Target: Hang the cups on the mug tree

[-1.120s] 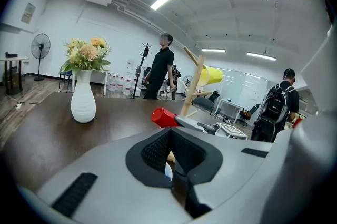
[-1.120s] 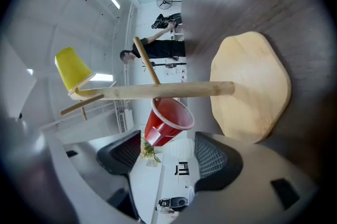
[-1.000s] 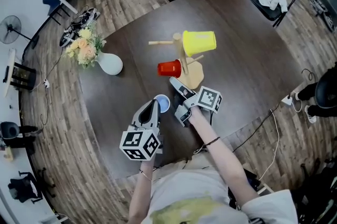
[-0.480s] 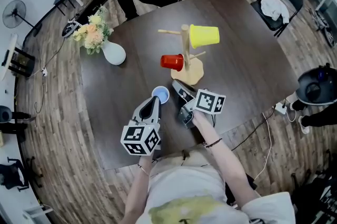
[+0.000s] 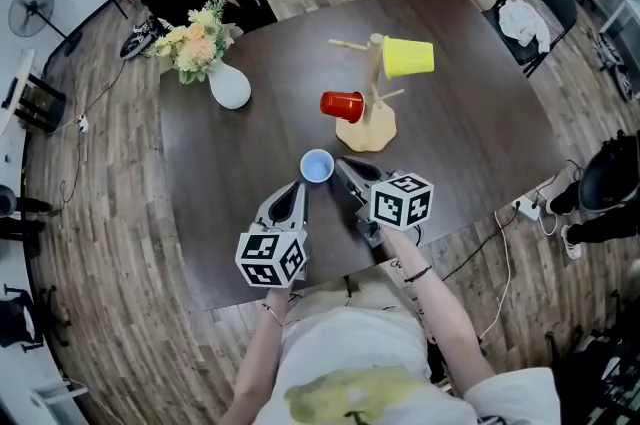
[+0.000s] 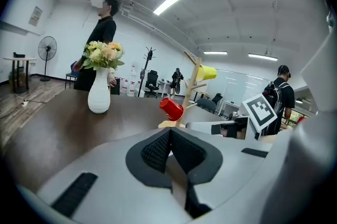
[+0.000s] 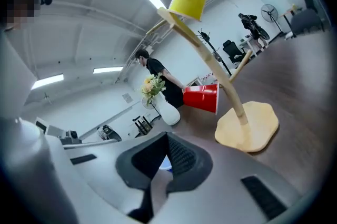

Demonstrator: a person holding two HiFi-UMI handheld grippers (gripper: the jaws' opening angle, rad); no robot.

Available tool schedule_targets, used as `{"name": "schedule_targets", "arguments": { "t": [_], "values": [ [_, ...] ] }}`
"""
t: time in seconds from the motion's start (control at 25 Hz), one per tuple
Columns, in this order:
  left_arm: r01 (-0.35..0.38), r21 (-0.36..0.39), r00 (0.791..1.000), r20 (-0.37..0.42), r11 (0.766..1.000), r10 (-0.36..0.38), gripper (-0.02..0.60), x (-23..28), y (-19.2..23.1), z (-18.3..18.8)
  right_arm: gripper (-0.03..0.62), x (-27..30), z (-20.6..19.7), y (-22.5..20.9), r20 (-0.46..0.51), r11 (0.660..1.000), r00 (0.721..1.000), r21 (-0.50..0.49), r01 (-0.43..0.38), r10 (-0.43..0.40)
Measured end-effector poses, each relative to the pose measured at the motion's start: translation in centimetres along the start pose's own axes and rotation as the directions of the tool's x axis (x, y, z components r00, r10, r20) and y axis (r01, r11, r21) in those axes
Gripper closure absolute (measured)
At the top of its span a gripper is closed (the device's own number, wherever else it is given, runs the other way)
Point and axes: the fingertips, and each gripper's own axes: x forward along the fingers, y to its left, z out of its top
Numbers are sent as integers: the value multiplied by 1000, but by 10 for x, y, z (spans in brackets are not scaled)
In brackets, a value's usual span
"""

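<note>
Wooden and pale, the mug tree (image 5: 375, 81) stands on the dark table (image 5: 220, 183). A yellow cup (image 5: 408, 57) hangs sideways on an upper peg and a red cup (image 5: 343, 105) hangs on a lower peg on the opposite side. A small light-blue cup (image 5: 317, 166) sits upright, mouth up, near the tree's base. The left gripper (image 5: 297, 186) and right gripper (image 5: 343, 164) lie close either side of it, each with jaws pressed together on nothing.

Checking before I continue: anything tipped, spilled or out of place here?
Nothing spilled or damaged. The vase stands upright; the yellow cup and red cup hang on the mug tree. Only the blue cup sits on the table, not yet hung.
</note>
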Motion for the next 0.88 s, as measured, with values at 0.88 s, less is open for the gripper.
{"name": "schedule_targets", "arguments": {
  "t": [0.88],
  "values": [
    [53,-47,997,-61,998,-56,566,-29,32,-44,479,10,-69,7,-119,937,969,-305,174,-218]
  ]
}}
